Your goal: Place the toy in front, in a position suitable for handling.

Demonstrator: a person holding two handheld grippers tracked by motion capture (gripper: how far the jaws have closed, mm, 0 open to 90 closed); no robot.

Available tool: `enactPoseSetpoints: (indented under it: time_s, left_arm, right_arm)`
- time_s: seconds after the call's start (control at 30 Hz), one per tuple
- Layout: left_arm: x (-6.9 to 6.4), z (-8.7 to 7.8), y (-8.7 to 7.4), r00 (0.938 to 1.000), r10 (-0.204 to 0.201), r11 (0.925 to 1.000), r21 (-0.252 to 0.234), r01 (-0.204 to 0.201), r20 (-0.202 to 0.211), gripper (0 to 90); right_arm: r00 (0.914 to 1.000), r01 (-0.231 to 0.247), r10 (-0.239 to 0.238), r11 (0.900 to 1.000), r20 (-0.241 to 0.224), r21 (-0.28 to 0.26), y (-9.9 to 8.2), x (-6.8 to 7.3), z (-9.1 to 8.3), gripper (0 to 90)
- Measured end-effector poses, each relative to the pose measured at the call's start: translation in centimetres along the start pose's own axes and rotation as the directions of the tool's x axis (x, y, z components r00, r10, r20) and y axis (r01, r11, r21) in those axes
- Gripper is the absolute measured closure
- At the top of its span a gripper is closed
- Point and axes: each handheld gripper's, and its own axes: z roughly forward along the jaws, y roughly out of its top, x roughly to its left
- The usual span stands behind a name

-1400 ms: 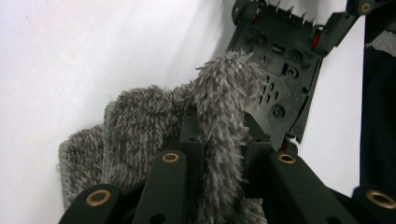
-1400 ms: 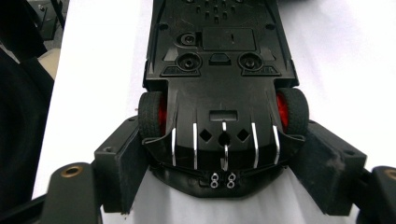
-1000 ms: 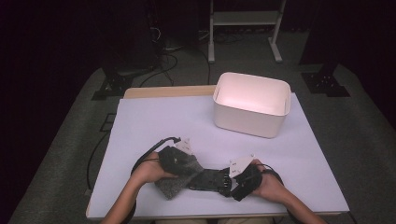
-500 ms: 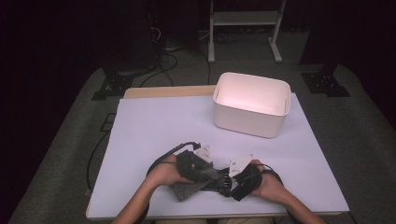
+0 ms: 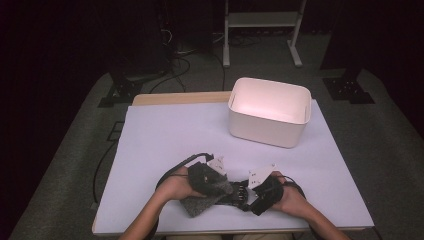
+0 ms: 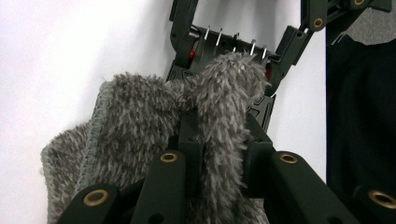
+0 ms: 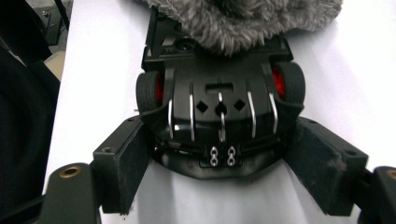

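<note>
White bin (image 5: 268,118) well beyond toy car (image 7: 219,107), grey cloth (image 6: 154,135)

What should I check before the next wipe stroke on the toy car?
1. Left gripper jaws shut on grey cloth: ok.
2. Right gripper jaws clamp toy car from both sides: ok.
3. Cloth lies over the car's far end: ok.
4. Car resting on table or lifted: cannot tell.
5. White bin upright, open top, well away from both hands: ok.
</note>
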Motion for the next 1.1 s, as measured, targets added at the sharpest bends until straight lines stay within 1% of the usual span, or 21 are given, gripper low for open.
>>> enactPoseSetpoints:
  time_s: [0.07,0.1,0.17,0.23,0.27,0.33,0.5,0.63,0.73,0.8,0.87,0.9,0.93,1.0,1.03,1.07,1.1]
  left_arm:
    - [0.0,0.0,-0.1,1.0,-0.003,1.0,-0.005,0.003,0.003,74.9]
    - [0.1,-0.1,-0.1,1.0,-0.005,1.0,-0.002,0.005,0.002,74.8]
    - [0.1,-0.1,-0.1,1.0,-0.004,1.0,-0.001,0.004,0.0,74.8]
    - [0.0,-0.1,-0.1,1.0,-0.005,1.0,-0.001,0.005,0.002,74.9]
    - [0.0,-0.1,0.1,1.0,0.003,1.0,0.008,-0.003,-0.001,74.8]
    - [-0.1,-0.1,0.2,1.0,0.006,0.9999,0.01,-0.006,0.0,74.9]
    - [-0.3,0.0,0.6,0.9998,0.008,1.0,0.005,-0.008,0.016,75.0]
    - [-0.8,0.4,1.5,0.9986,0.035,0.9994,-0.002,-0.035,0.041,75.0]
    - [-1.1,0.7,2.3,0.9962,0.059,0.9982,-0.017,-0.058,0.064,75.0]
    - [-1.3,0.8,2.6,0.9956,0.065,0.9977,-0.023,-0.064,0.067,75.0]
    - [-1.4,1.0,3.1,0.9936,0.086,0.9961,-0.027,-0.085,0.072,75.0]
    - [-1.4,1.2,3.5,0.9934,0.092,0.9956,-0.023,-0.09,0.069,75.0]
    - [-1.4,1.2,3.5,0.9934,0.092,0.9956,-0.023,-0.09,0.069,75.0]
    - [-1.3,1.3,3.7,0.994,0.096,0.9954,-0.005,-0.096,0.054,75.0]
    - [-0.9,1.2,3.8,0.9954,0.09,0.9959,0.008,-0.09,0.032,75.0]
    - [-0.9,1.2,3.8,0.9954,0.09,0.9959,0.008,-0.09,0.032,75.0]
    - [-0.6,1.1,3.7,0.9965,0.081,0.9966,0.01,-0.081,0.022,75.0]
  right_arm:
    - [1.0,0.004,-0.004,1.0,0.001,0.002,0.0,0.0,0.0,22.8]
    - [1.0,-0.004,0.004,1.0,0.001,0.003,0.1,0.1,-0.1,22.8]
    - [1.0,-0.003,0.003,1.0,0.001,0.0,0.2,0.0,-0.1,22.9]
    - [0.9999,0.01,-0.01,0.9999,0.007,0.007,0.2,0.1,-0.1,22.9]
    - [0.9999,0.01,-0.011,0.9999,0.009,0.008,0.3,0.1,-0.1,23.0]
    - [0.9999,0.008,-0.008,0.9999,0.011,0.011,0.3,0.2,-0.1,23.0]
    - [0.9999,0.007,-0.007,1.0,0.01,-0.001,0.4,0.1,-0.2,23.0]
    - [0.9999,0.005,-0.005,1.0,0.014,-0.003,0.5,0.2,-0.3,23.0]
    - [0.9998,0.009,-0.009,1.0,0.018,-0.002,0.5,0.2,-0.3,23.0]
    - [0.9998,0.01,-0.01,0.9999,0.019,-0.004,0.6,0.2,-0.2,23.0]
    - [0.9998,0.01,-0.009,0.9999,0.019,-0.004,0.6,0.2,-0.2,23.0]
    - [0.9998,0.008,-0.008,1.0,0.016,-0.003,0.6,0.2,-0.2,23.0]
    - [0.9998,0.008,-0.008,1.0,0.016,-0.003,0.6,0.2,-0.2,23.0]
    - [0.9999,0.01,-0.01,0.9999,0.014,-0.001,0.6,0.2,-0.1,23.0]
    - [0.9999,0.009,-0.009,1.0,0.012,-0.002,0.6,0.2,-0.1,23.0]
    - [0.9999,0.009,-0.009,1.0,0.012,-0.002,0.6,0.2,-0.1,23.0]
    - [0.9999,0.01,-0.01,1.0,0.01,-0.001,0.5,0.1,-0.1,23.0]
